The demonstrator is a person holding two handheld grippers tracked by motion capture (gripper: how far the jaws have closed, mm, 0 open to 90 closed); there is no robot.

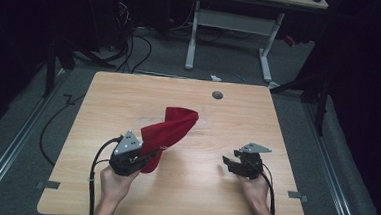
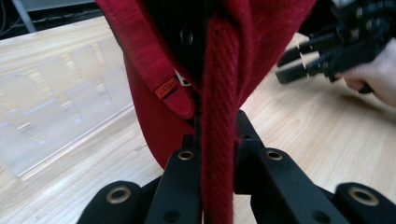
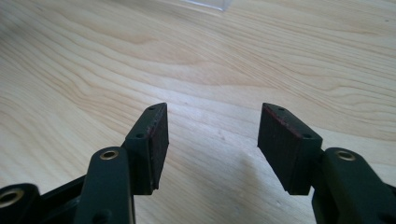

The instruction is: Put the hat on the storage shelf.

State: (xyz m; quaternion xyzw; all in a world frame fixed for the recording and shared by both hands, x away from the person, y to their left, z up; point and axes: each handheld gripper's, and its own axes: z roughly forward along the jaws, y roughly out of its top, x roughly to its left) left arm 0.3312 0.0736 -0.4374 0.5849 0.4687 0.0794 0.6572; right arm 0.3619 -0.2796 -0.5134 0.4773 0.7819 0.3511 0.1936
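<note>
Two grippers work over a pale wooden tabletop. The left gripper has its fingers clamped tight on a ribbed edge of the red cloth, which hangs from them, raised over the middle of the tabletop, its far end draped toward the centre. The right gripper sits well apart from the cloth near the right front of the tabletop, its fingers spread wide with nothing between them, hovering low over bare wood. Open room lies all round the right gripper, and the tabletop's right and front edges are near it. A small red tab label is sewn on the cloth; its writing is too blurred to read. A clear plastic sheet lies flat just beside the cloth.
</note>
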